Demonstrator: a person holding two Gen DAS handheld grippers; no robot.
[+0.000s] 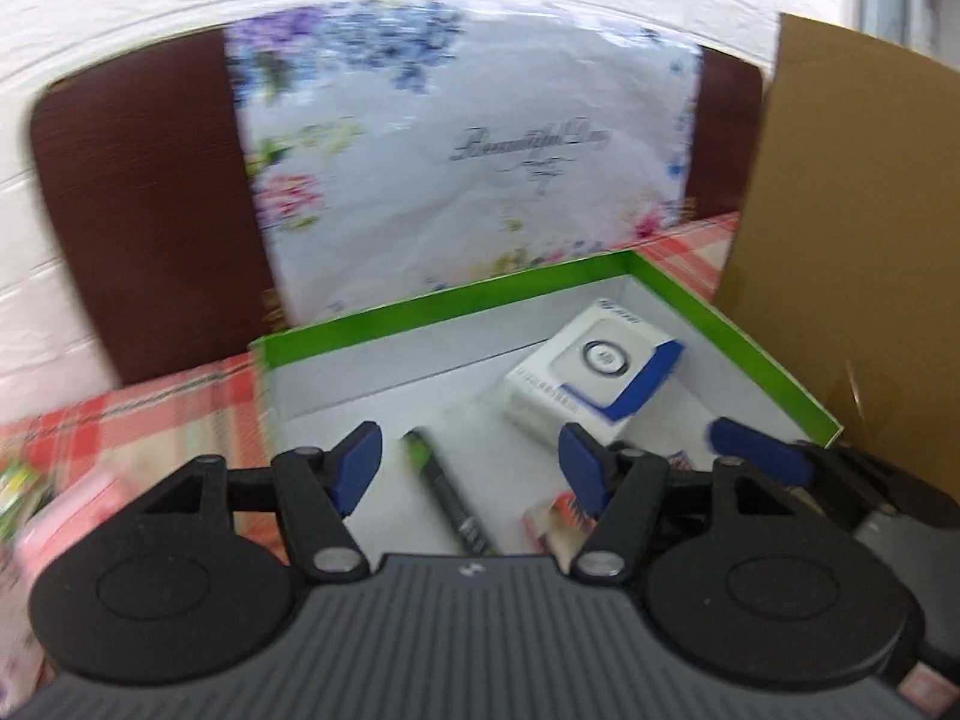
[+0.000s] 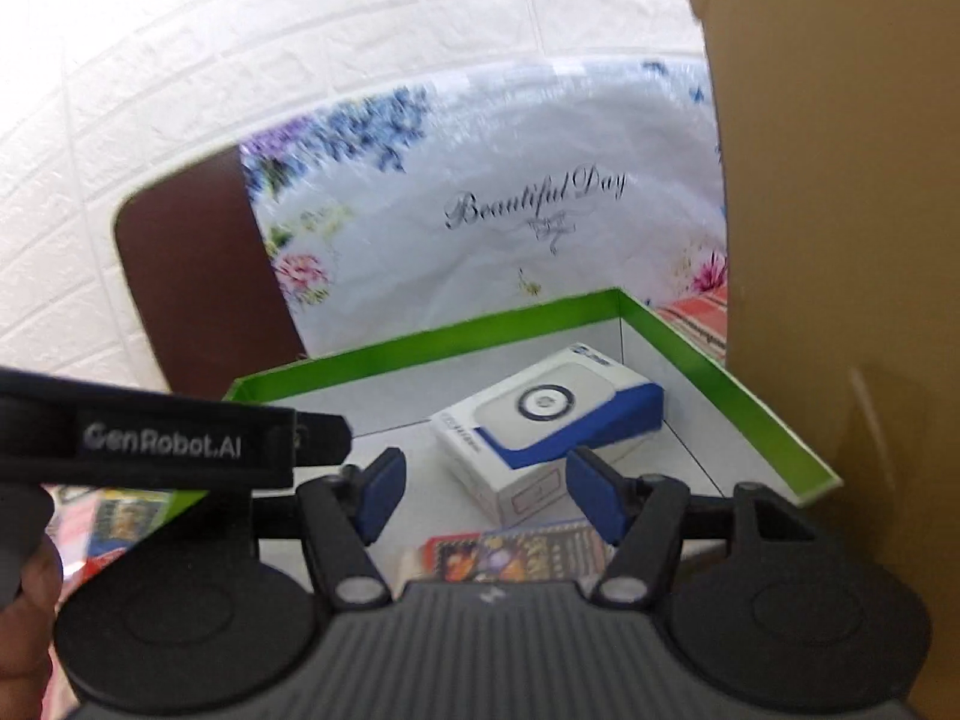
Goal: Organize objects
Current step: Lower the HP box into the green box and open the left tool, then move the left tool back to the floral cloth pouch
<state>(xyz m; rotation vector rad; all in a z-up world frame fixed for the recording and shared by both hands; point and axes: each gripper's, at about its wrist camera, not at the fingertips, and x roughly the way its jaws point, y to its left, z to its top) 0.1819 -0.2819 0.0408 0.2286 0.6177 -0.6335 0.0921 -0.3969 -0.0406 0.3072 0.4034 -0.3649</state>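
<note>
Here, both grippers are hovering over the green-rimmed tray (image 1: 456,294), which is serving as the landmark for everything else. The left gripper (image 1: 471,468) is standing with its jaws spread wide and nothing between them, its blue pads (image 1: 360,462) hanging above the tray's near part. The right gripper (image 2: 486,495) is likewise gaping open and carrying nothing, poised over the tray's near edge; in the left wrist view one of its blue pads is showing just right of the left gripper.

Inside the tray, the white and blue box (image 1: 591,381) is lying toward the far right corner, turned at an angle to the tray walls. A dark marker with a green tip (image 1: 447,495) is lying on the tray floor nearer the front, apart from that box. A colourful printed packet (image 2: 516,549) is sitting at the tray's near side, directly below the right gripper's open jaws; whether it is touching the box cannot be told.

Beyond the tray's far wall, a floral bag reading "Beautiful Day" (image 2: 480,210) is leaning against a brown chair back (image 1: 138,210). To the tray's right, a brown cardboard panel (image 2: 840,240) is standing upright, close against the rim. The tray is resting on a red checked tablecloth (image 1: 150,414), and blurred items are lying on it left of the tray.
</note>
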